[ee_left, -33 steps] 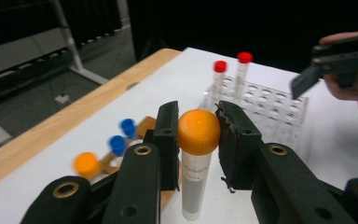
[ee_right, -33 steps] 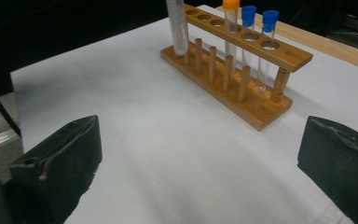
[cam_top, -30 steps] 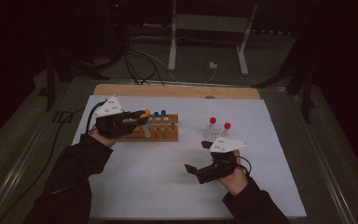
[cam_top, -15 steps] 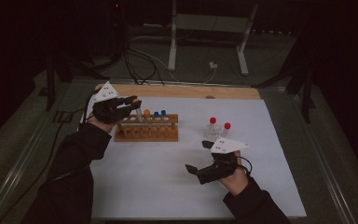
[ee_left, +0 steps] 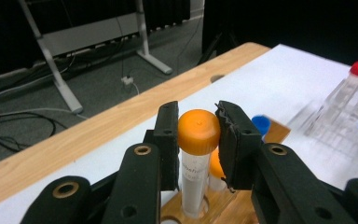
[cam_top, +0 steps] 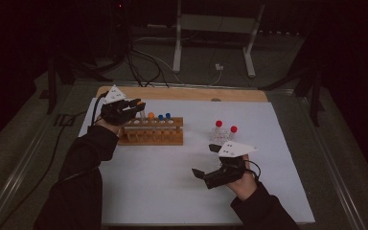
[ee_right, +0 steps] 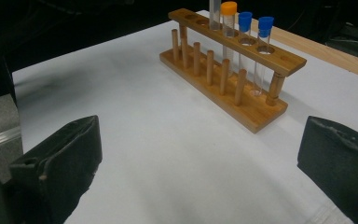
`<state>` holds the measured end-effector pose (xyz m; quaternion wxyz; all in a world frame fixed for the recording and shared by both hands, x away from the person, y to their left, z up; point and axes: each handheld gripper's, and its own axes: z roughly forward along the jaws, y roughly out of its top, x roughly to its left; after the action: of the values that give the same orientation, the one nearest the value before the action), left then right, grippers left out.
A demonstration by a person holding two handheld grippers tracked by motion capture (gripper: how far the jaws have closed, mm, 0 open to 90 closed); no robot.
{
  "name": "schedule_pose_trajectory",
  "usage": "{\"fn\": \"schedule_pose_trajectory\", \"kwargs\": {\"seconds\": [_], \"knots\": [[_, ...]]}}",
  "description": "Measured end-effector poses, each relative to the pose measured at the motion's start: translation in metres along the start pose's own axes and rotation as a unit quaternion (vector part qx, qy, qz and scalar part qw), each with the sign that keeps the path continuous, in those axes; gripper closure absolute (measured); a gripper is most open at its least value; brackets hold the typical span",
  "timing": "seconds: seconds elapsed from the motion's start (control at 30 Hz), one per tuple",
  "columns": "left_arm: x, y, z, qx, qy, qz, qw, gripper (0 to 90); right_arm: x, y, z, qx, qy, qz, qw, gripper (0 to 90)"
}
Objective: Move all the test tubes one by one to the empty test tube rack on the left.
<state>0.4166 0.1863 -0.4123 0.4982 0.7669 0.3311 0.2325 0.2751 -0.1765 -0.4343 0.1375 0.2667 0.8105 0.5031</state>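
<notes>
rubbery black left gripper [ee_left: 198, 135] pinches round orange cap [ee_left: 198, 131]; clear tube in wooden rack [cam_top: 151, 133]; right gripper [cam_top: 210, 160] spread wide.

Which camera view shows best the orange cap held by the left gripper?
The left gripper view: the orange cap is close and sharp between the left gripper jaws. The high view hides it behind the hand; the right gripper view cuts it off.

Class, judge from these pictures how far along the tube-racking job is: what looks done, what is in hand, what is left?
Done: one orange-capped tube and two blue-capped tubes stand in the wooden rack. In hand: the left gripper has its jaws at the cap of another orange-capped tube standing in a rack hole. Left: two red-capped tubes stand on the white mat, apart from the rack; the right gripper waits open.
</notes>
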Motion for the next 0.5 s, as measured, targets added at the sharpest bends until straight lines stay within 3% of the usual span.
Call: {"fn": "schedule_pose_trajectory", "kwargs": {"seconds": [0.5], "knots": [[-0.002,-0.028,0.017,0.026,-0.007,-0.016,0.9995,71.8,-0.001,0.0,-0.001,0.001,0.0,0.001,1.0,0.0]]}}
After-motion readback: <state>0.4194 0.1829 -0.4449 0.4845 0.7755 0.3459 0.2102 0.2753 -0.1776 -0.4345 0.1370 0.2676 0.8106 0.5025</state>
